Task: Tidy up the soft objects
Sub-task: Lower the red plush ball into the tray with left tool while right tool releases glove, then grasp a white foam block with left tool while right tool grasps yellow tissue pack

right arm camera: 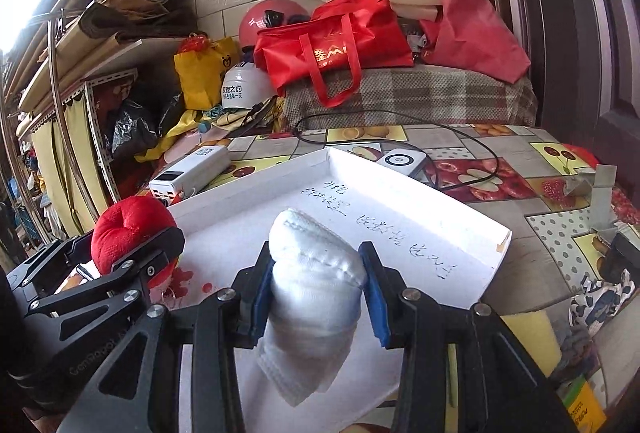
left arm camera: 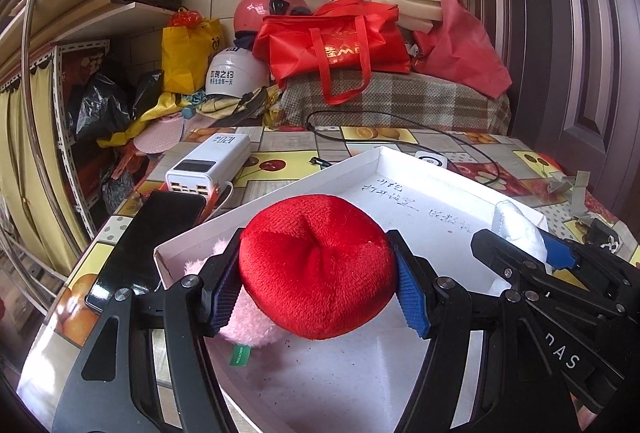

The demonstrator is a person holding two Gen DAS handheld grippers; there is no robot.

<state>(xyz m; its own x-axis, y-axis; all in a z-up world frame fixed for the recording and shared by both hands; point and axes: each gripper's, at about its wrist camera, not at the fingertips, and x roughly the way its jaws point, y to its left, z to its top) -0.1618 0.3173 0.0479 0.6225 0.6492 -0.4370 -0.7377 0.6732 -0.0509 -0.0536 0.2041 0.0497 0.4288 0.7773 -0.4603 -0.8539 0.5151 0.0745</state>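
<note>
You are at the placing step: both soft things hang over the white box lid (right arm camera: 460, 229) on the surface, ready to go down. Your left gripper (left arm camera: 316, 285) has its fingers clenched on the red plush (left arm camera: 316, 265), a pink plush (left arm camera: 244, 325) pressed beneath it. Your right gripper (right arm camera: 316, 289) cradles the white rolled sock (right arm camera: 312, 273); its left pad touches, while the right pad seems barely clear, so that grip looks loosened. Next, lower each into the lid and let go fully. Both grippers tilt gently downward, side by side.
</note>
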